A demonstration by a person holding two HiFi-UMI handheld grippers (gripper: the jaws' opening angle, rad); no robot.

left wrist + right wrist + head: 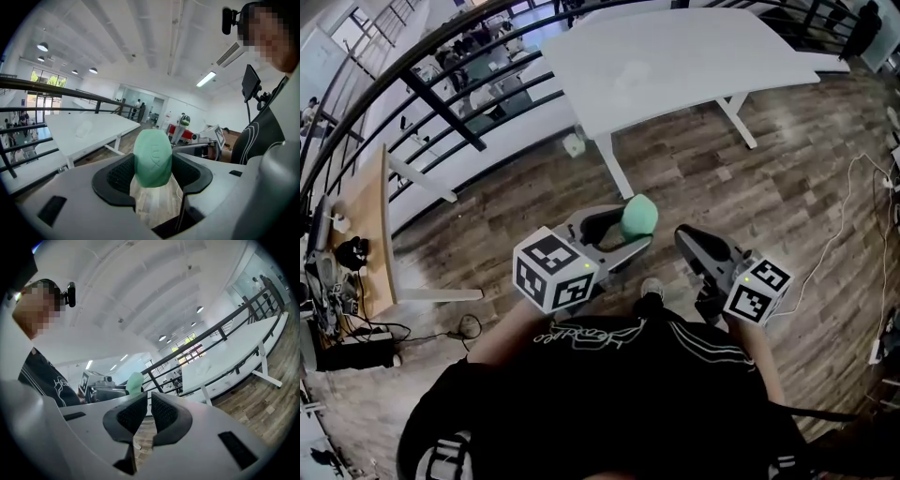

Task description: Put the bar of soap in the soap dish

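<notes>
Gripping a pale green bar of soap [152, 157] between the ribbed pads of the left gripper [617, 232], jaws standing wide around it, most of the bar sticking out past the tips. Hanging over bare wooden floor [787, 187], well apart from the white table [694, 56] ahead. Carrying nothing in the right gripper [149, 405], jaws all but together with only a sliver of gap. Possibly showing the soap dish [634, 75] as a faint pale shape on the tabletop, too faint for certainty.

Risking a drop: probably slick, rounded and pinched only at its lower end, so liable to slide or squirt out under a harder squeeze or a sudden swing, landing on the floor rather than the table. Also risking a missed placement, with such a hard-to-see target.

Showing raised letters on the bar's face, seeming to read "LUX". Showing black-and-white square markers [551, 272] on each gripper's cube, no words. Showing white script [581, 335] across the person's dark shirt, too small for reading.
</notes>
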